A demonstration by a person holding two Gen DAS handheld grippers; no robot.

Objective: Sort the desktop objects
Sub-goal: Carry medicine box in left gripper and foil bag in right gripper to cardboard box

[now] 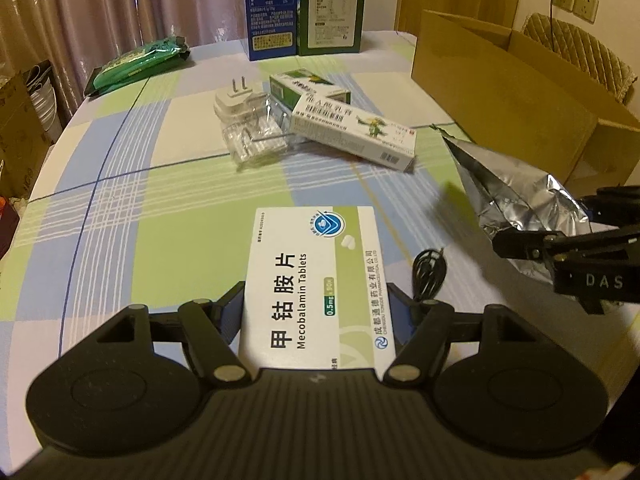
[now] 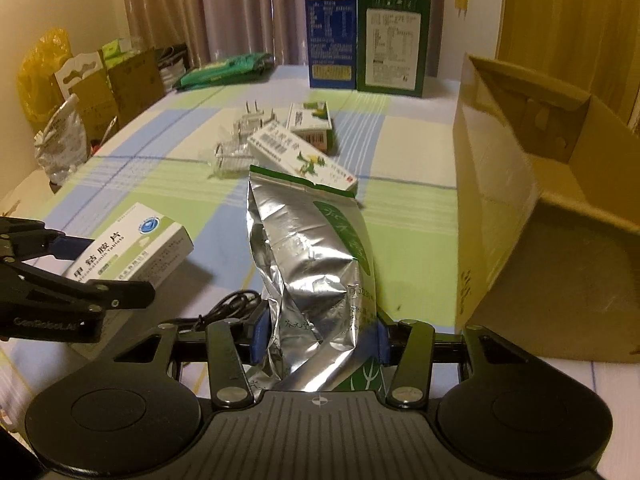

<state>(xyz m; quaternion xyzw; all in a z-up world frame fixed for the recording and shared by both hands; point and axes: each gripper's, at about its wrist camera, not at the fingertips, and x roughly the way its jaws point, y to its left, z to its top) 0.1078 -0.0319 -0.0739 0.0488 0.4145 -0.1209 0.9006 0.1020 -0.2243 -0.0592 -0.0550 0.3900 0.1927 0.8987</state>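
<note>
Left hand-held gripper (image 1: 316, 304) is clamped on the white-and-green Mecobalamin tablet box (image 1: 316, 280), its blue pads pressing both long sides; the box sits in the lower centre of the left wrist view, lifted off the checked worktop (image 1: 160, 184). From the right wrist view I see the same box (image 2: 136, 248) at lower left, hanging clear of the cloth with its shadow beneath it.

My right hand-held gripper (image 2: 318, 336) grips a crumpled silver foil pouch (image 2: 312, 256) with a green band, squeezed between the blue pads and running from the lower centre of that frame up to mid-frame. In the left wrist view the pouch (image 1: 516, 200) shows at right, with the right gripper's black fingers (image 1: 532, 244) on it.

A black cable (image 1: 430, 274) lies coiled on the worktop just right of the tablet box.

Mid-frame in the left view sits a loose cluster: a white plug adapter (image 1: 236, 98), a clear plastic packet (image 1: 256, 140) in front of it, a long white ointment box (image 1: 352, 132) and a smaller green-and-white box (image 1: 308, 86) behind, the long one leaning on the smaller.

An open brown cardboard carton (image 1: 500, 100) stands at the right edge. At the top, a tall blue box (image 1: 270, 8) and a tall green box (image 1: 332, 8) stand side by side, touching. A green packet (image 1: 140, 62) lies at upper left
</note>
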